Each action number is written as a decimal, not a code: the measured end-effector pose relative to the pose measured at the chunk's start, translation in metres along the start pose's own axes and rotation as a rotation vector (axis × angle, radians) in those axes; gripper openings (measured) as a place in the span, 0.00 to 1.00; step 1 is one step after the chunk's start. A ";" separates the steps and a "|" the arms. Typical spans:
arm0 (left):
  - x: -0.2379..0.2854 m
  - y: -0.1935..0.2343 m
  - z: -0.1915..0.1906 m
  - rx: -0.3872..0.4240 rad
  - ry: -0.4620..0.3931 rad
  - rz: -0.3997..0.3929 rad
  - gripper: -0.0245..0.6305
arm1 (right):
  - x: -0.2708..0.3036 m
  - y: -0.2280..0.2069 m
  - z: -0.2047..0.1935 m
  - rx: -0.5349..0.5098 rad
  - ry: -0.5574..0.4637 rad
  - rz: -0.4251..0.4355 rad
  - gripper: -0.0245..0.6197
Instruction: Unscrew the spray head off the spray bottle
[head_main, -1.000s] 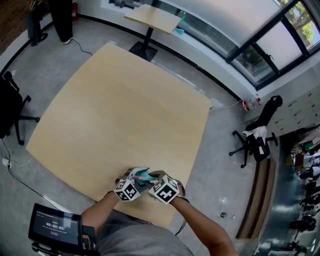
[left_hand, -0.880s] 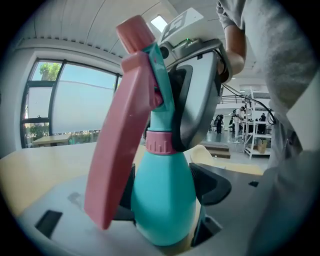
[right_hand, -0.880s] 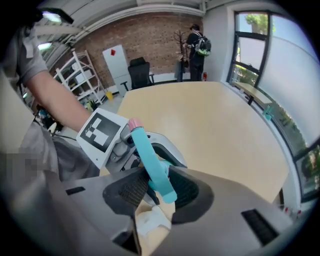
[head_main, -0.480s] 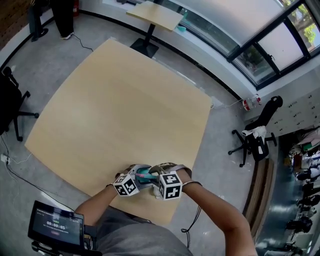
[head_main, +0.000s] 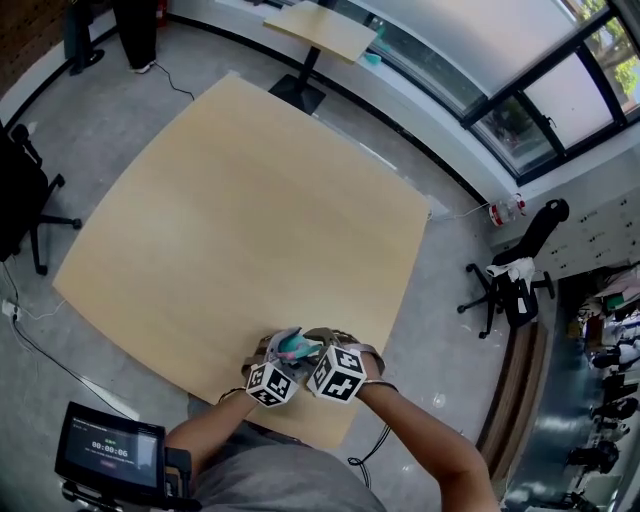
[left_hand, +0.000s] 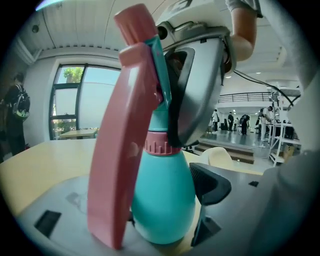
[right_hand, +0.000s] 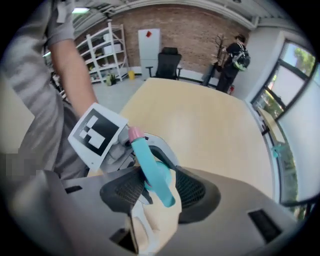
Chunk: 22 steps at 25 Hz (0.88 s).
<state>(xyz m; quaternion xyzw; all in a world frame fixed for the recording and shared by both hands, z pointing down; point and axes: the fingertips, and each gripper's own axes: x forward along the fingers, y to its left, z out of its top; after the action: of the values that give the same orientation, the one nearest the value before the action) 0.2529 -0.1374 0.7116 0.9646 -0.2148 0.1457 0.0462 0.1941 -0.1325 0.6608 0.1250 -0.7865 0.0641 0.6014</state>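
Observation:
A teal spray bottle (left_hand: 162, 200) with a pink collar (left_hand: 157, 146) and a long pink trigger (left_hand: 120, 150) stands upright near the table's front edge (head_main: 293, 347). My left gripper (left_hand: 155, 215) is shut on its round body; one black pad (left_hand: 210, 185) lies against the bottle, and the trigger hides the other. From above, my right gripper (right_hand: 160, 187) straddles the teal spray head (right_hand: 152, 167). Its jaws are opening, with the head between the mesh pads. In the head view both grippers (head_main: 285, 362) (head_main: 318, 352) meet at the bottle.
The wooden table (head_main: 250, 220) stretches away beyond the bottle. Office chairs (head_main: 25, 215) (head_main: 515, 275) stand on the floor to the left and right. A small table (head_main: 320, 30) is at the back. A screen (head_main: 110, 455) is at the lower left. A person (right_hand: 235, 57) stands far off.
Both grippers and the bottle have drifted slightly right along the front edge. The right gripper's cube has turned round the spray head and back.

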 end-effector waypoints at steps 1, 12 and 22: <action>0.000 0.000 0.000 -0.007 0.002 0.014 0.55 | 0.003 -0.001 0.000 0.043 0.018 -0.011 0.31; -0.022 -0.032 -0.024 0.267 -0.002 -0.383 0.56 | -0.002 0.032 -0.007 -0.456 0.087 0.217 0.24; -0.010 -0.008 -0.023 0.157 0.016 -0.202 0.55 | -0.008 -0.004 -0.015 -0.633 0.054 0.104 0.31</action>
<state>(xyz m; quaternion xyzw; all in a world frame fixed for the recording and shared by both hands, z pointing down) 0.2422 -0.1224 0.7305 0.9808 -0.1042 0.1644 -0.0134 0.2116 -0.1320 0.6573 -0.1104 -0.7564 -0.1497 0.6272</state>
